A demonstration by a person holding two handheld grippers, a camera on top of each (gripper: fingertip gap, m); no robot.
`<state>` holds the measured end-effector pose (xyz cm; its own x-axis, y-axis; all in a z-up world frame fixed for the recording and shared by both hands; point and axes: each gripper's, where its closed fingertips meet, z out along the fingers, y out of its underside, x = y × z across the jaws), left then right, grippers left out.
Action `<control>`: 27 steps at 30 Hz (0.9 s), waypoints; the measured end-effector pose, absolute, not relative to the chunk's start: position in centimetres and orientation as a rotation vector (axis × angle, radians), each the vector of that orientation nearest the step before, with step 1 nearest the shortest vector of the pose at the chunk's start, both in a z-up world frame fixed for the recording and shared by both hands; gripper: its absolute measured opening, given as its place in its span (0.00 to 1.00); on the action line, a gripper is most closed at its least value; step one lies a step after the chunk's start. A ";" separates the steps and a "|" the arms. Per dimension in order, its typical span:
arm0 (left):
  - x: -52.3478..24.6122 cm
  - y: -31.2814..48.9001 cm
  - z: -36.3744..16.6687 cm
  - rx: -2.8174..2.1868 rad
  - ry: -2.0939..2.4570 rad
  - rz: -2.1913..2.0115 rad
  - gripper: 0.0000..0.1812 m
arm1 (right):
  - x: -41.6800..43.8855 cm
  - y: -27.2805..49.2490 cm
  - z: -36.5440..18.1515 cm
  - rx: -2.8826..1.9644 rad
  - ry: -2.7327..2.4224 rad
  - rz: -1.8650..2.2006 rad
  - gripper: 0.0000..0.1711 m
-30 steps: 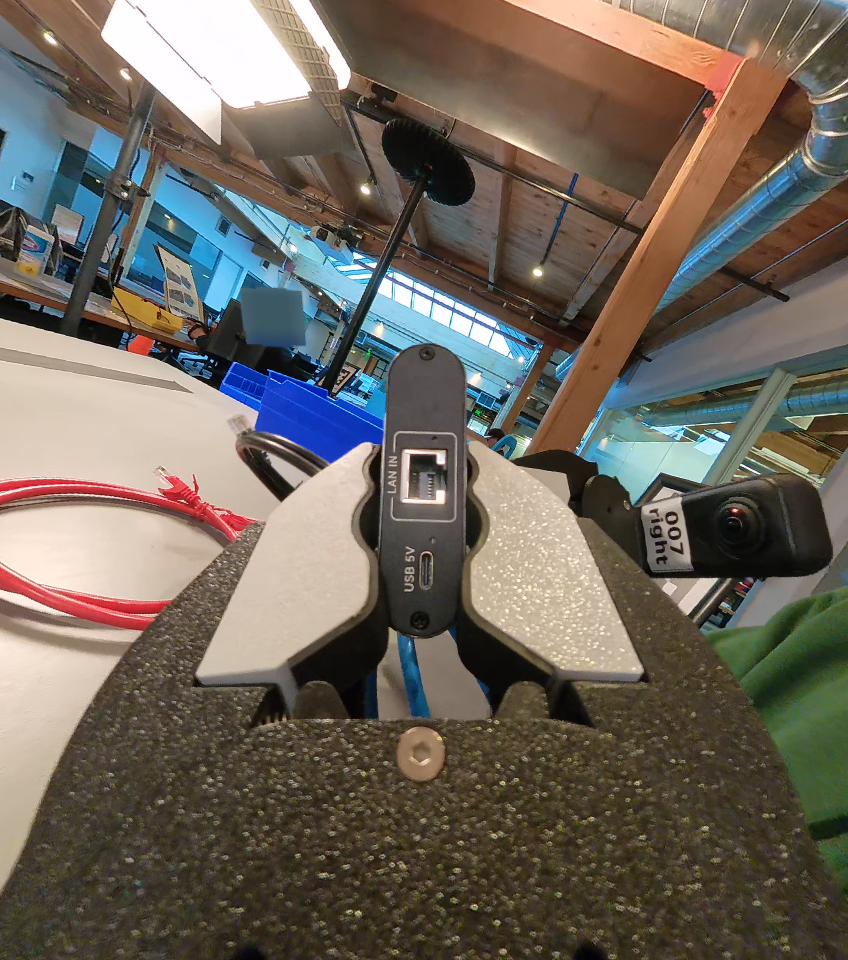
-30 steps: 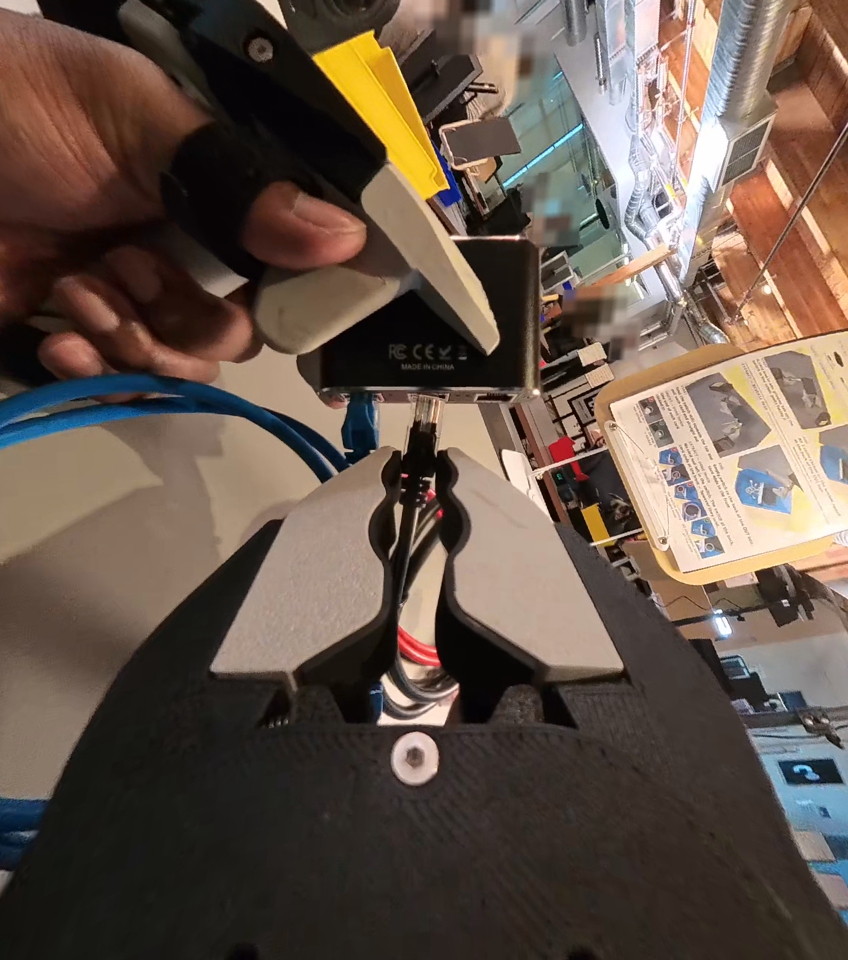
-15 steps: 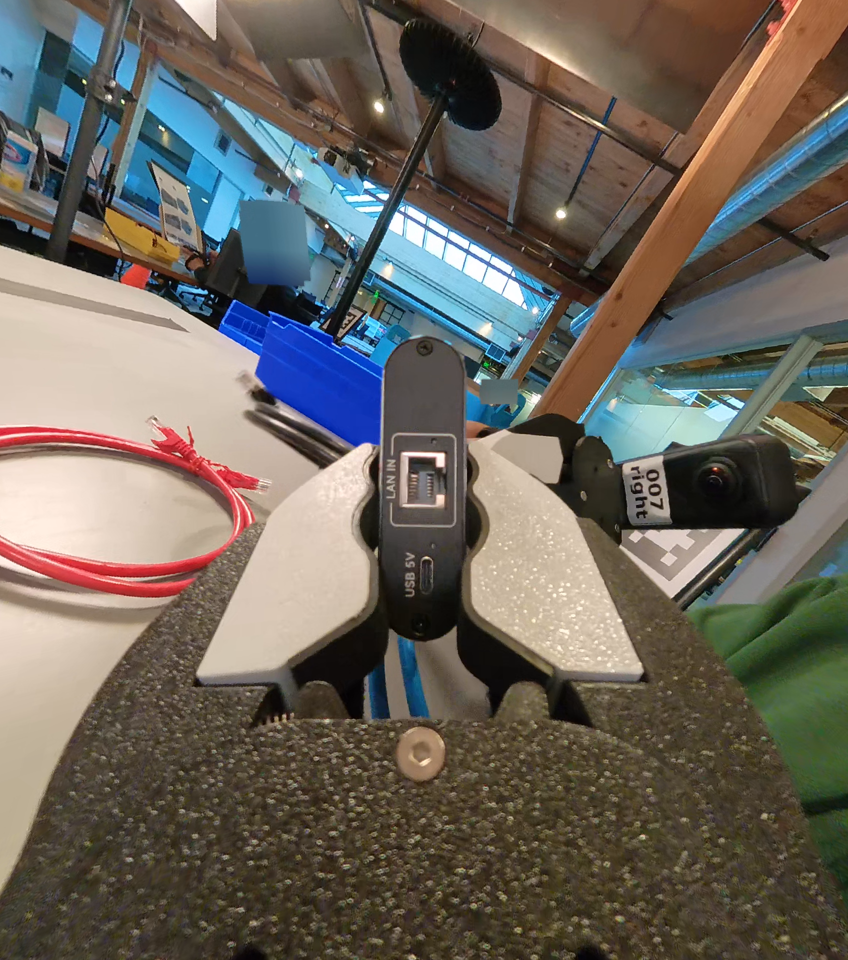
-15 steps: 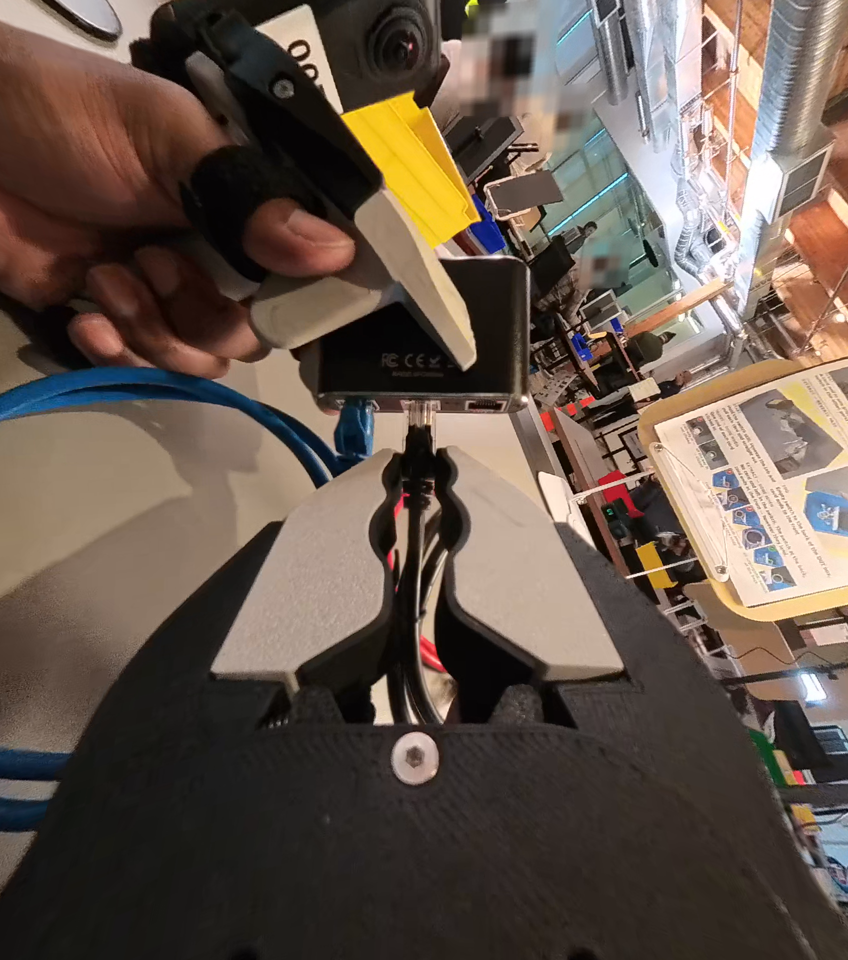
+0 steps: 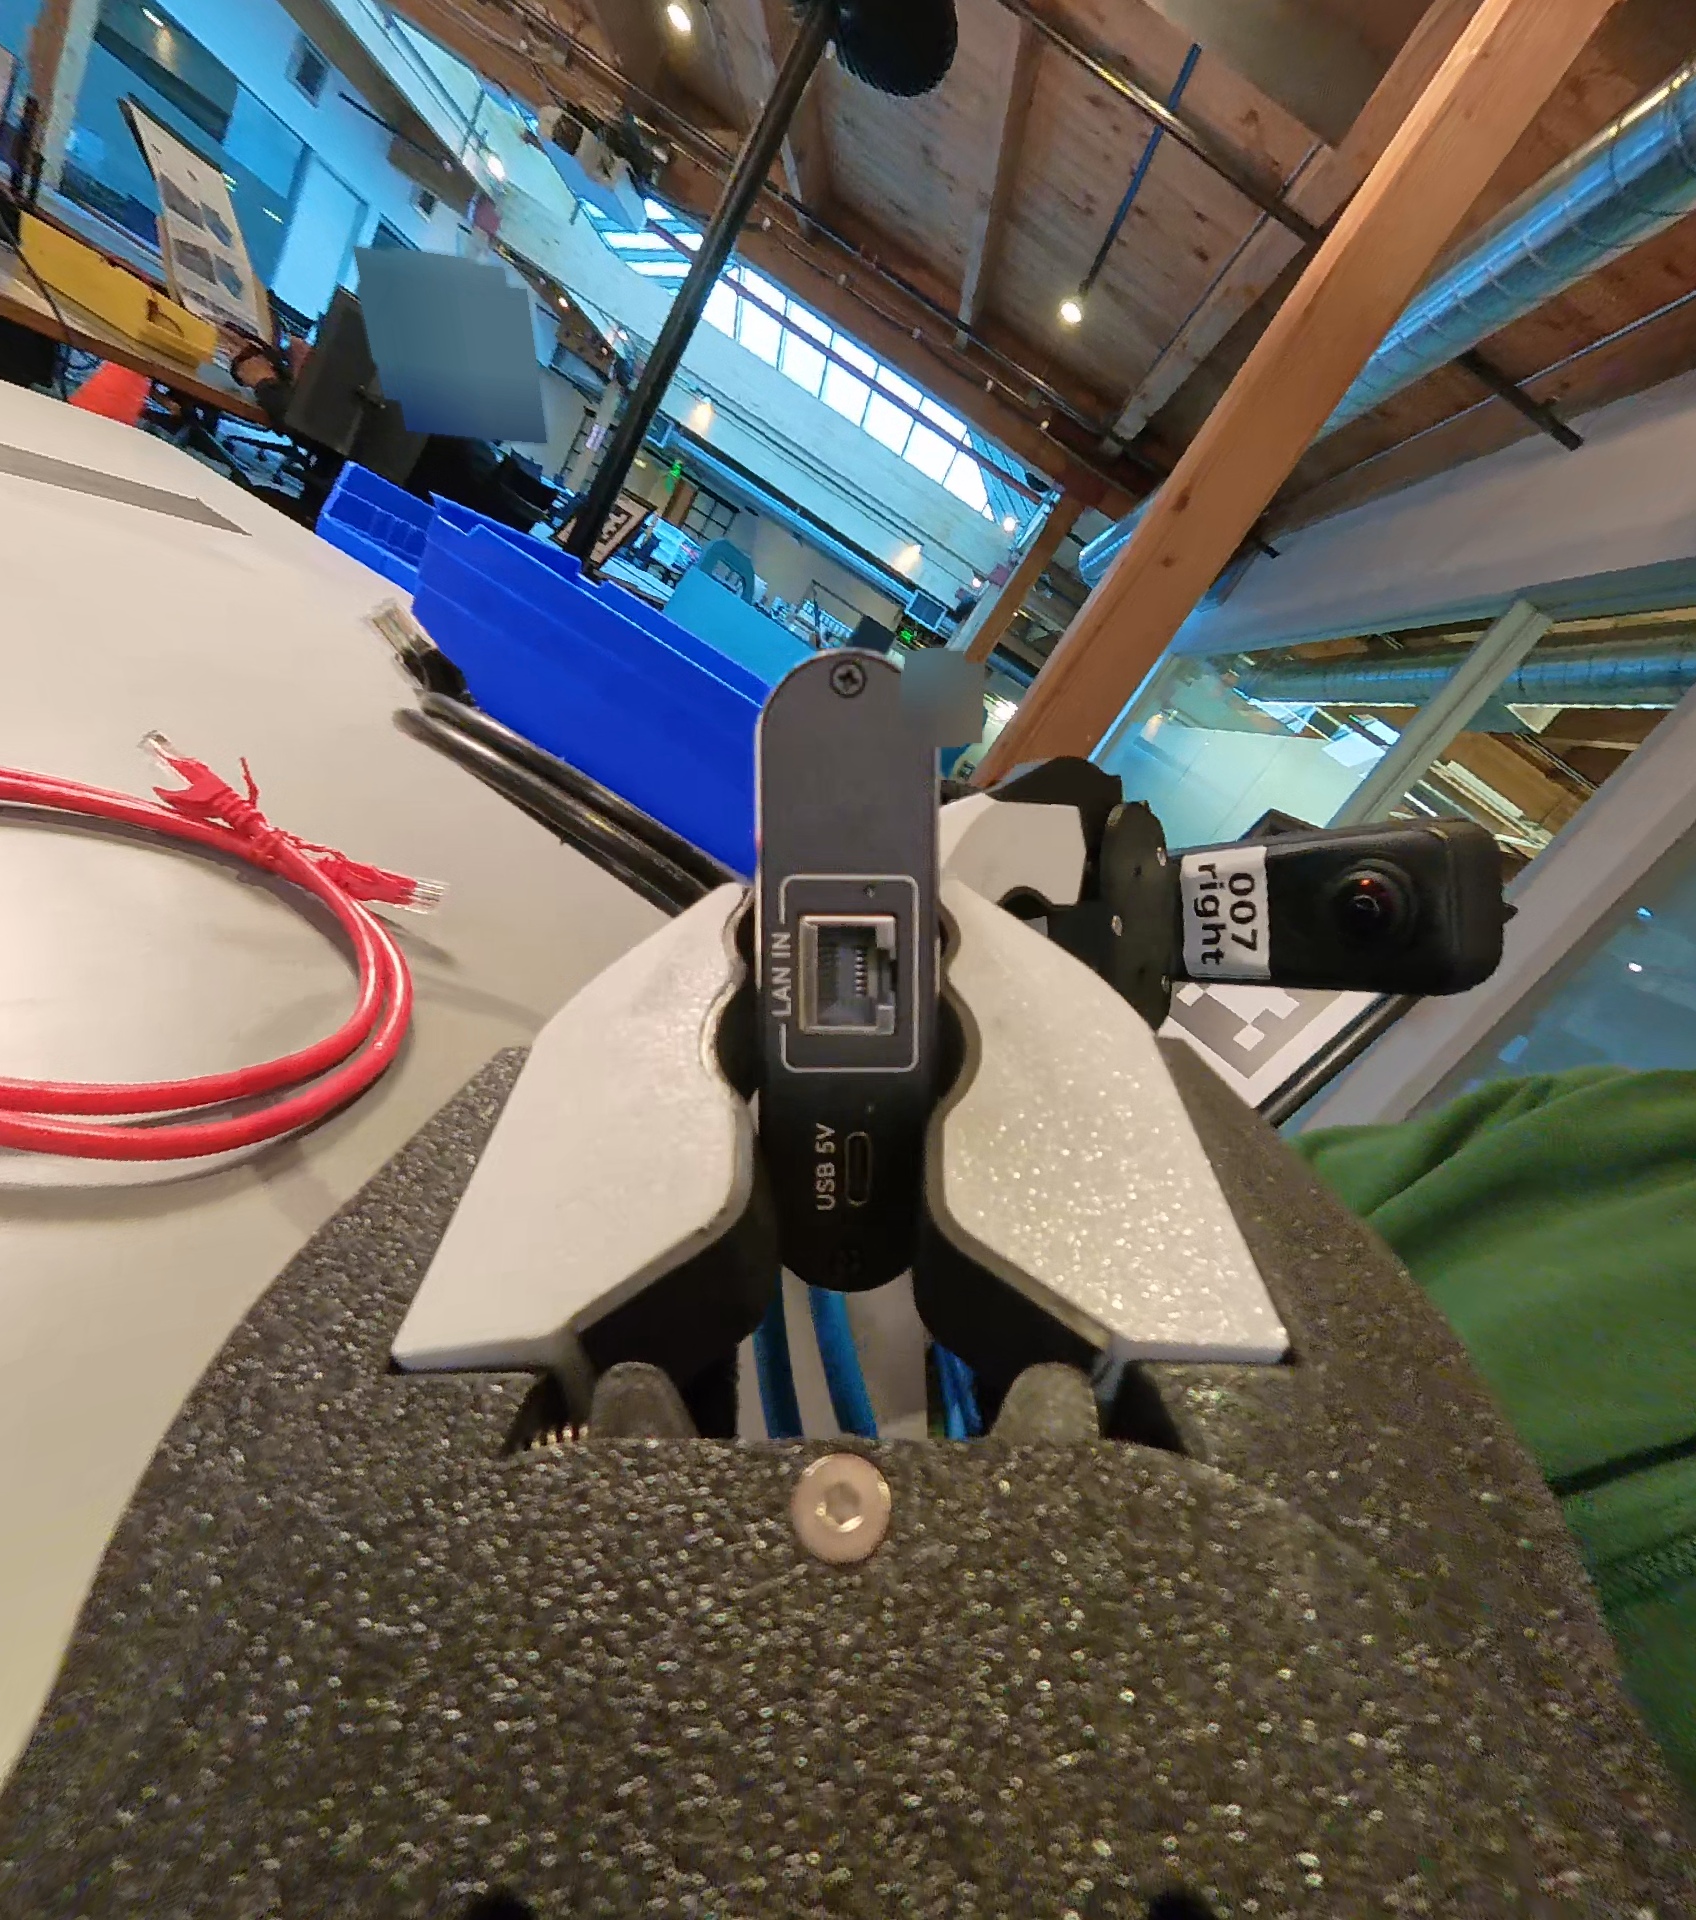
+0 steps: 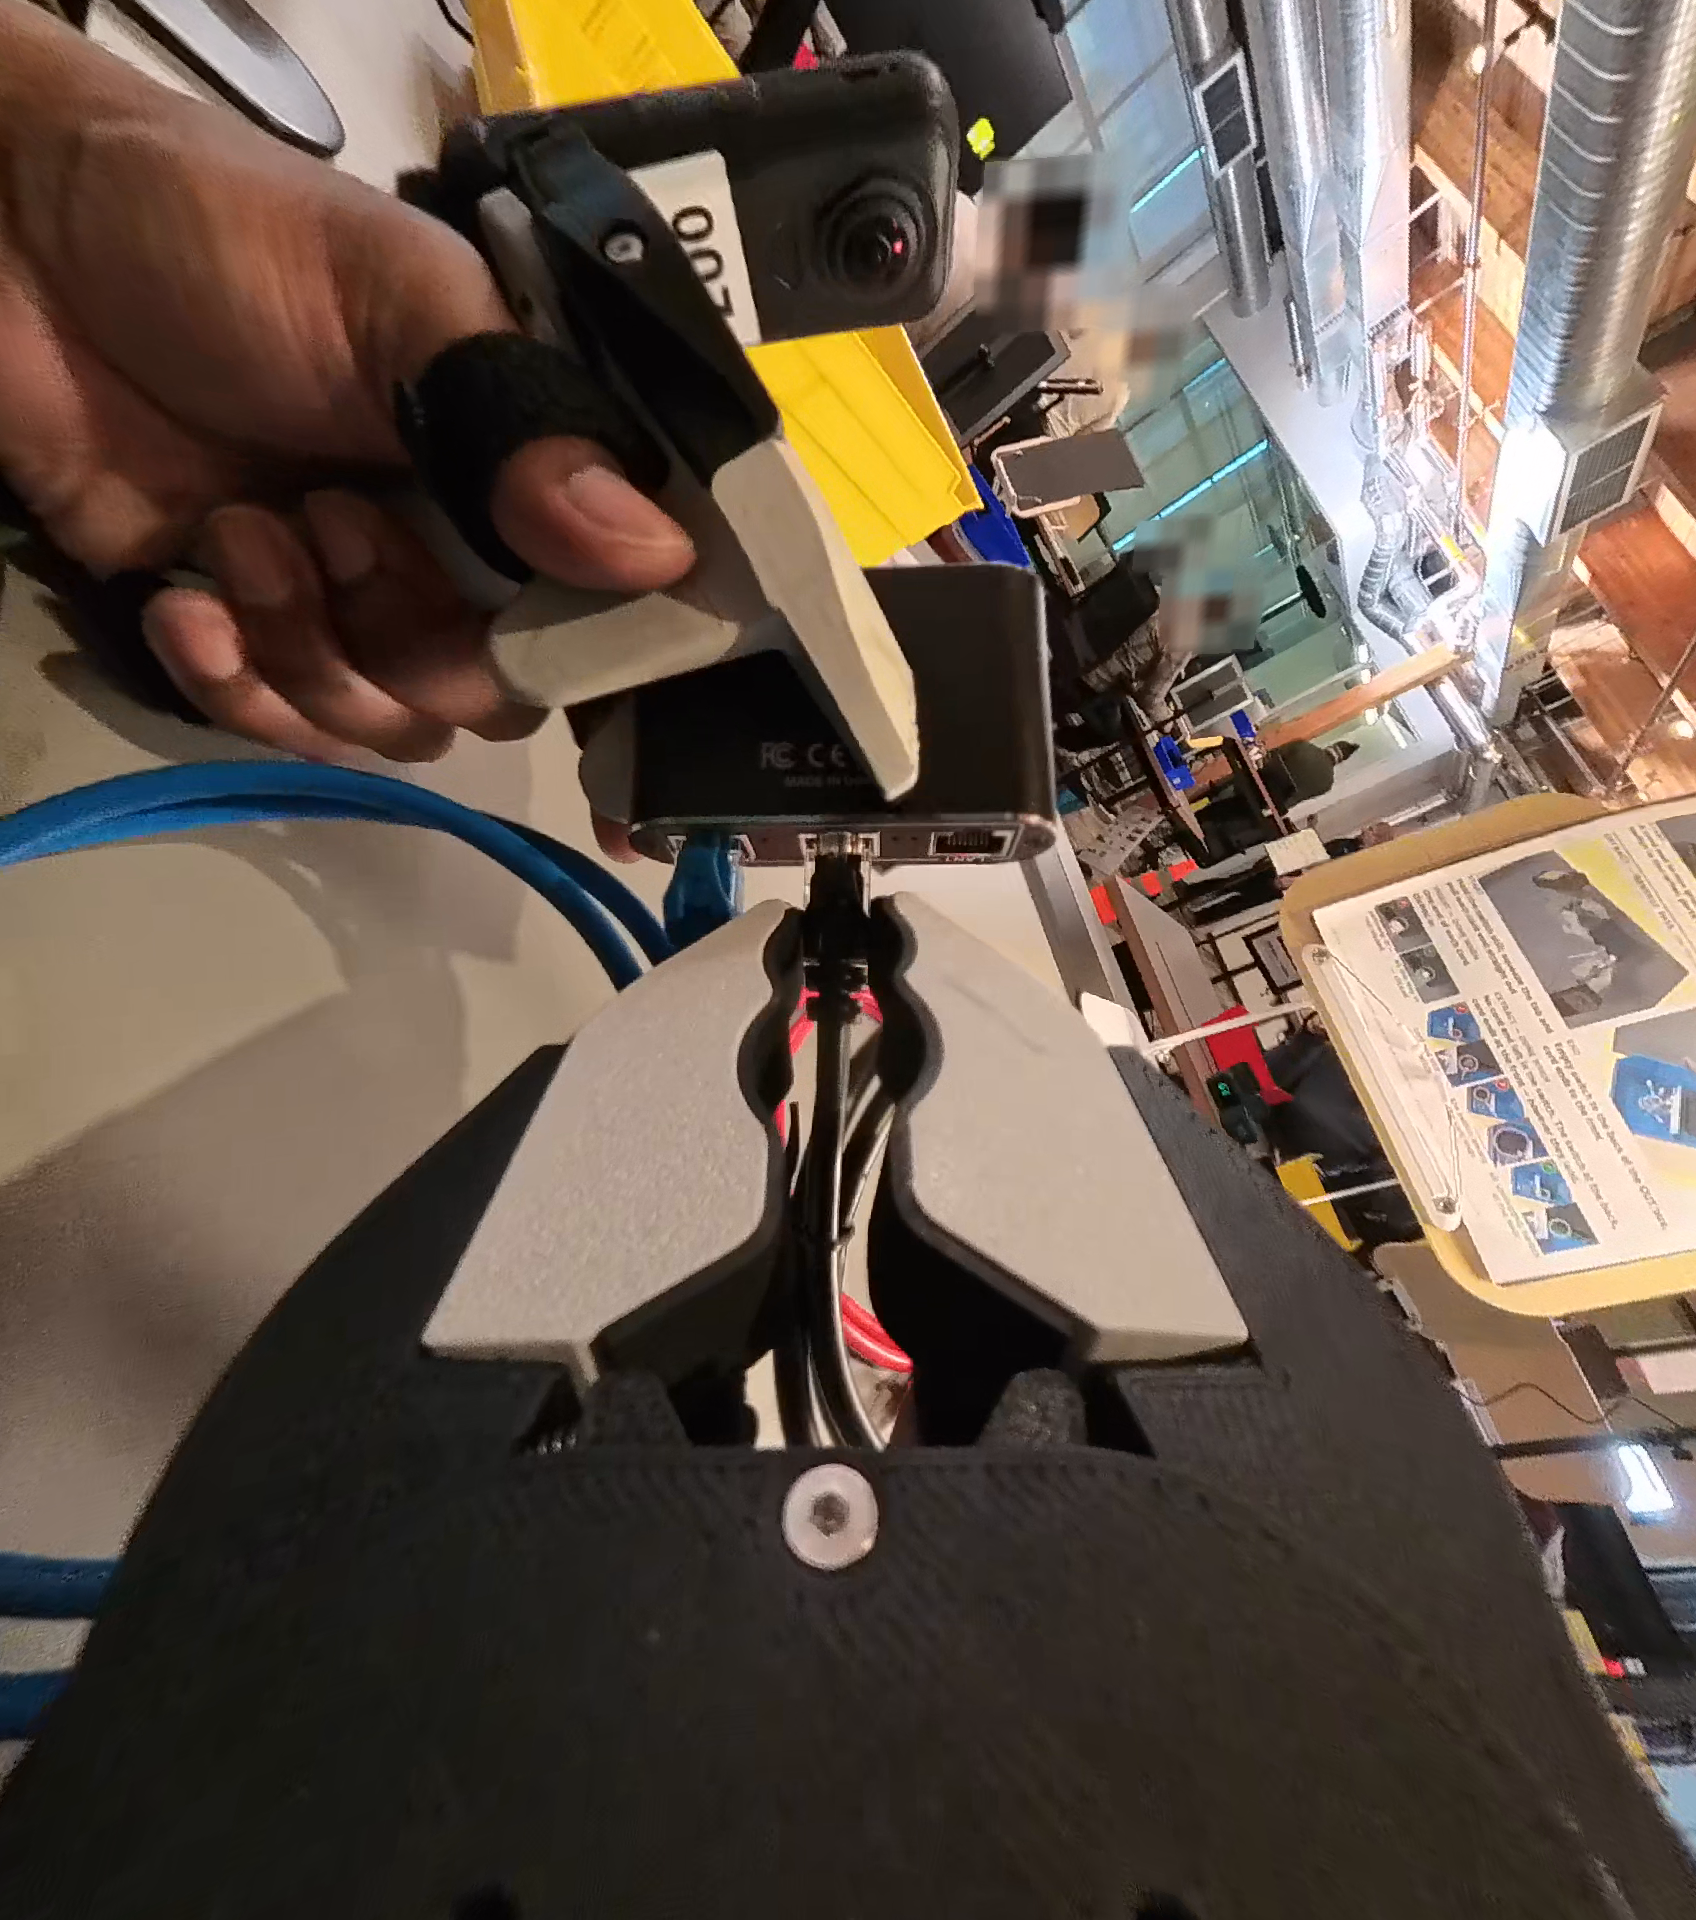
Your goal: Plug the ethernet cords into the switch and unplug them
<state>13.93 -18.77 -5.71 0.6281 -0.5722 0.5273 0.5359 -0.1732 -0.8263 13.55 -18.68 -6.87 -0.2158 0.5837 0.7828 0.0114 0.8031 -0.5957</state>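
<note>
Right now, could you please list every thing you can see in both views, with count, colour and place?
switch: one, black, clamped upright in the left tool, end port facing the camera
black cord: one, plug at a middle port of the switch, held by the right tool
blue cord: one, looped on the table, plug in a port at the switch's left end
red cord: one, coiled on the table, both plugs free
table: one, grey
blue bins: several, behind the switch
yellow bin: one, behind the left tool
instruction sheet: one, white and yellow, on a board at right
left tool: one, grey fingers, shut
right tool: one, grey fingers, shut
hand: one, holding the left tool
green sleeve: one, right edge
</note>
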 end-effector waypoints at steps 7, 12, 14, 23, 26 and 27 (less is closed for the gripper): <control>14.4 -18.7 -6.0 -1.470 0.043 -0.986 0.16 | 13.7 -18.8 -6.8 -0.454 -1.741 0.558 0.07; 13.2 -18.6 -5.3 -1.397 -0.012 -0.925 0.15 | 13.2 -18.8 -6.6 -0.439 -1.710 0.541 0.08; 11.3 -18.8 -4.8 -1.326 -0.091 -0.898 0.16 | 13.3 -18.0 -6.0 -0.452 -1.679 0.524 0.12; 0.7 -25.1 -2.4 -0.792 -0.377 -0.871 0.15 | 15.8 -5.7 -9.3 -0.984 -1.628 0.701 0.13; 0.8 -24.7 -2.5 -0.827 -0.379 -0.840 0.15 | 15.8 -2.8 -12.2 -1.173 -1.641 0.625 0.13; 1.1 -24.4 -2.6 -0.857 -0.370 -0.820 0.15 | 15.7 -2.1 -12.7 -1.202 -1.636 0.567 0.13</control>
<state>1.11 -24.36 -2.59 0.6450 -0.4853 0.5903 0.7637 0.3831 -0.5196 15.73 -2.09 -12.70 -0.0199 0.9003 0.4349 0.4379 0.3989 -0.8057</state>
